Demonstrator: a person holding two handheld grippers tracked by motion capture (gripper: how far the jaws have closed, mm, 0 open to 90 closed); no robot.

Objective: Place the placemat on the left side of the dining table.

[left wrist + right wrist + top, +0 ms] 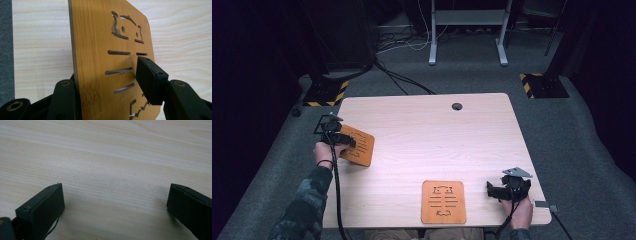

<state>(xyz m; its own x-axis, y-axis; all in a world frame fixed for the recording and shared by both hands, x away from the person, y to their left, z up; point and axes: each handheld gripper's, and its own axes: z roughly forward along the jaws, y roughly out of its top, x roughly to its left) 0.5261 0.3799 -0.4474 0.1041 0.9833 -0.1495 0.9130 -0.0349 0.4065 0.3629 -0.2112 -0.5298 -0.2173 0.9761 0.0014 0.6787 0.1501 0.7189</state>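
Right now the left gripper (343, 140) sits at the near-left part of the bench (422, 125), its jaws standing either side of a wooden board (358, 145). In the left gripper view the board (100, 57) rises on edge between the jaws; one pad (147, 77) stands just in front of the board's cut-out face, and whether it touches the wood cannot be told, while the other jaw is hidden behind the board. The board has slots and a small animal-like shape cut through it. From above it lies tilted near the bench's left edge, its far corner pointing toward the middle.

The right gripper (494, 191) rests near the front right corner, jaws wide apart with only bare bench (107, 170) between them. Just beside it, to its left, a second wooden board (443, 201) lies flat at the front edge, well apart from the first.
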